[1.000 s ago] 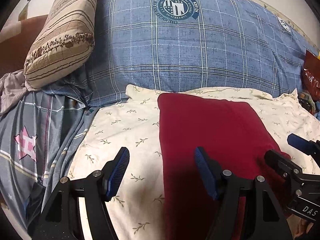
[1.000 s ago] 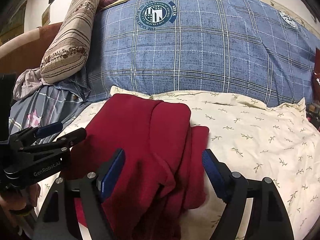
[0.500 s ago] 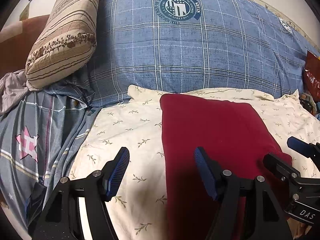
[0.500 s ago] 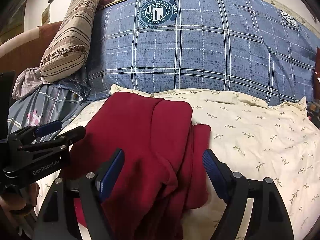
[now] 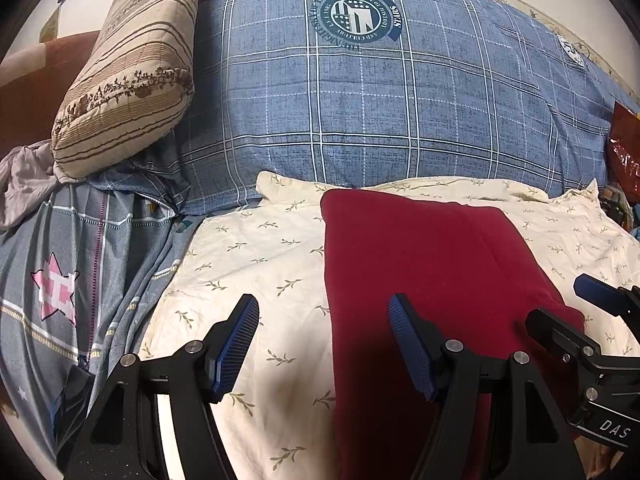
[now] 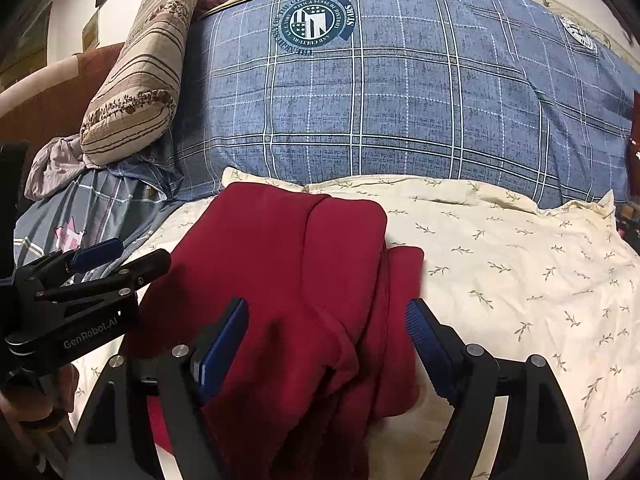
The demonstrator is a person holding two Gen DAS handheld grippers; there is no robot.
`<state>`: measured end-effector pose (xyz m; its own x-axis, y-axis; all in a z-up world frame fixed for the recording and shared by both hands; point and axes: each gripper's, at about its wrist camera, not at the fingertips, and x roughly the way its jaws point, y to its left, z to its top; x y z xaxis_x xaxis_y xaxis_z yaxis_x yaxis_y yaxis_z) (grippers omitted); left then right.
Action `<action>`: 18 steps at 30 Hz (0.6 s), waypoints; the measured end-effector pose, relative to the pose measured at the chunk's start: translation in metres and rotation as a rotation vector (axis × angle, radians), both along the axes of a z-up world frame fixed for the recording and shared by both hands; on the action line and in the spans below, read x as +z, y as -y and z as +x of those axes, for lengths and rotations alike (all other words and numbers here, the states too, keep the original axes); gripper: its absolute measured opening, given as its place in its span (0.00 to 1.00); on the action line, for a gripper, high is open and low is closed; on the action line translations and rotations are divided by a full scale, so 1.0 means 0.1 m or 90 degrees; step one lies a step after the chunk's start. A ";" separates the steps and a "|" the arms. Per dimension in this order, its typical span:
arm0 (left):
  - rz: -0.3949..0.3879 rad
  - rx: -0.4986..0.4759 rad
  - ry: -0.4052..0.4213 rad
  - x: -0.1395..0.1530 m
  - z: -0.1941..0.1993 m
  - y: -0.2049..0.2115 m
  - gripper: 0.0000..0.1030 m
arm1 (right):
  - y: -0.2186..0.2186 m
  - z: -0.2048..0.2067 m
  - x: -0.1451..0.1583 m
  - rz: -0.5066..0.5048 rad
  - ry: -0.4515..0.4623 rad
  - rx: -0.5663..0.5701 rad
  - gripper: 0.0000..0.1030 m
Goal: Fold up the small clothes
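A dark red garment [image 5: 420, 264] lies folded lengthwise on a cream leaf-print sheet [image 5: 248, 256]. My left gripper [image 5: 324, 340] is open and empty, hovering over the garment's left edge near its front end. In the right wrist view the garment [image 6: 280, 264] shows a folded flap and bunched layers at the front. My right gripper [image 6: 326, 340] is open and empty, its jaws on either side of the bunched front part. The right gripper shows at the right edge of the left wrist view [image 5: 576, 320], and the left gripper at the left edge of the right wrist view [image 6: 104, 264].
A big blue plaid quilt [image 5: 360, 112] is piled behind the sheet. A striped beige pillow [image 5: 132, 68] leans at the back left. A grey star-print cover [image 5: 60, 280] lies to the left. A red bag [image 5: 624, 148] sits at the far right.
Both grippers have pulled back and up slightly, so the scene sits a little lower in each view. The garment has not moved. Both grippers stay open.
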<state>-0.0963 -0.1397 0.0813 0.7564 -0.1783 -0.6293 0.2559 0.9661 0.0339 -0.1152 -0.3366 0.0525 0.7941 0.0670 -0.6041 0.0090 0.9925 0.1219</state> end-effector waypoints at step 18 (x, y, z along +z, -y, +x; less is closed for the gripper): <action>0.000 0.001 0.001 0.00 0.00 0.00 0.65 | -0.02 0.01 -0.02 0.001 -0.004 0.002 0.80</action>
